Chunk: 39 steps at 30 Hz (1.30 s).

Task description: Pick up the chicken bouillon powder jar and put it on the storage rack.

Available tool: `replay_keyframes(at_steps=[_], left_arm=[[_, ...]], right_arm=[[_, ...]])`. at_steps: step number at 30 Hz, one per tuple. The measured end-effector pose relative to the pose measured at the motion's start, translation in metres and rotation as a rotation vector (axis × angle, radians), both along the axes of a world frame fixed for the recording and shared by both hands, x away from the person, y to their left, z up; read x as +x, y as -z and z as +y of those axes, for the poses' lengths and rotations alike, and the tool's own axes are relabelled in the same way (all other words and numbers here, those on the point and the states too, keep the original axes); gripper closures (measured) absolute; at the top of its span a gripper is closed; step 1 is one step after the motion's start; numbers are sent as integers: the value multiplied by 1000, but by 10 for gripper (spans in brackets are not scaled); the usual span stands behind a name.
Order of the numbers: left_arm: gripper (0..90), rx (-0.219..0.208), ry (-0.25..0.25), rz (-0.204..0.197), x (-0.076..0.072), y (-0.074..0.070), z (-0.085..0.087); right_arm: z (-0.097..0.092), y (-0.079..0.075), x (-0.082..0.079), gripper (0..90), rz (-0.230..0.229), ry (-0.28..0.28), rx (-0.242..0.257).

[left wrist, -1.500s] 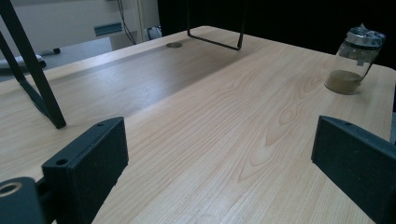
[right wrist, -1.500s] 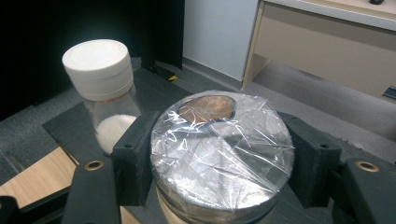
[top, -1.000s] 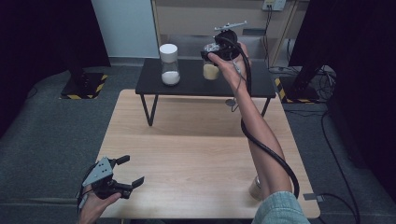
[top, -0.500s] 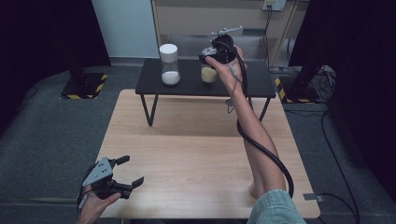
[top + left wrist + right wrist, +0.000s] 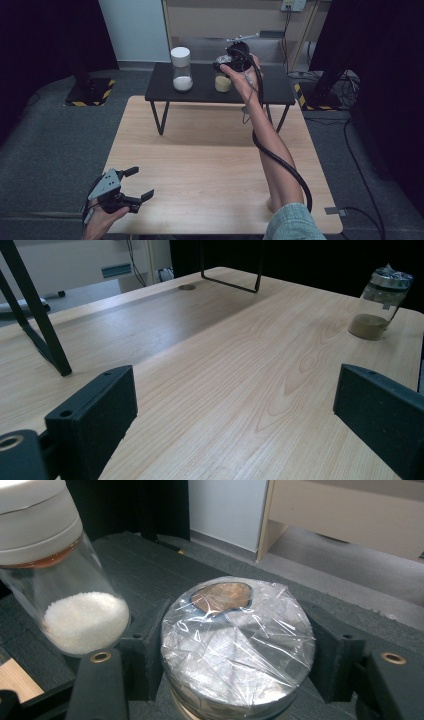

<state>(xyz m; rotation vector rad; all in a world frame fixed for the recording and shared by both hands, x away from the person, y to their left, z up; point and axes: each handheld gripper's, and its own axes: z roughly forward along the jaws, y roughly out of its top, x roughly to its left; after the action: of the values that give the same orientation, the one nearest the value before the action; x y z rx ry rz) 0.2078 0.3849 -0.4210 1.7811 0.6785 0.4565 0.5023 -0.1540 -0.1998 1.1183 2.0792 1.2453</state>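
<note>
- My right claw [image 5: 235,655] is clamped on the lid of the jar of yellowish powder [image 5: 223,83]; in the right gripper view both black jaws press the sides of that lid.
- That lid [image 5: 239,642] is silvery and wrapped in crinkled clear film, with a brownish patch near its far edge. I can read no label or writing on it.
- From the high view, the right claw [image 5: 231,61] sits on top of the jar, which stands on the low black surface [image 5: 270,90] at the far end of the wooden surface [image 5: 210,165].
- Just beside it, to its left in the high view, stands the white-capped jar [image 5: 181,69] with white grains at the bottom; the right gripper view shows it close up [image 5: 60,580], near my jaw but apart from it. No writing on it either.
- My left claw [image 5: 136,185] hangs wide and holds nothing at the near left corner of the wooden surface; its jaws stand well apart in the left gripper view [image 5: 235,410].
- The left gripper view gives me something extra: a third jar [image 5: 380,302] with brown powder and a film-covered lid, standing on the wood near its edge.
- My right forearm and the black cable [image 5: 280,160] stretch across the wooden surface.
- Around: grey carpet, and yellow-black striped tape [image 5: 92,92] on the floor at left.
</note>
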Motion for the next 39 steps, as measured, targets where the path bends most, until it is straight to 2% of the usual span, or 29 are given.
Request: replay_keyframes(at_steps=[13, 15, 17, 19, 23, 27, 33, 39], left_arm=[[27, 0, 2, -2, 0, 0, 0], [27, 0, 1, -2, 0, 0, 0], [27, 1, 2, -2, 0, 0, 0], [27, 5, 2, -3, 0, -1, 0], [28, 7, 1, -4, 0, 0, -1], [28, 8, 2, -5, 0, -1, -1], [27, 6, 1, -5, -1, -1, -1], [27, 8, -1, -4, -1, -1, -1]], right_arm=[[-3, 4, -1, 348, -17, -9, 6], [-3, 7, -3, 271, -29, 1, 12], [-8, 9, -2, 197, -31, -5, 48], [-8, 8, -3, 131, -43, -11, 45], [-7, 1, -8, 102, -59, -29, 14], [-10, -8, -18, 96, -105, -43, 12], [-20, -28, -35, 93, -139, -50, -4], [-39, -41, -52, 93, -165, -52, 4]])
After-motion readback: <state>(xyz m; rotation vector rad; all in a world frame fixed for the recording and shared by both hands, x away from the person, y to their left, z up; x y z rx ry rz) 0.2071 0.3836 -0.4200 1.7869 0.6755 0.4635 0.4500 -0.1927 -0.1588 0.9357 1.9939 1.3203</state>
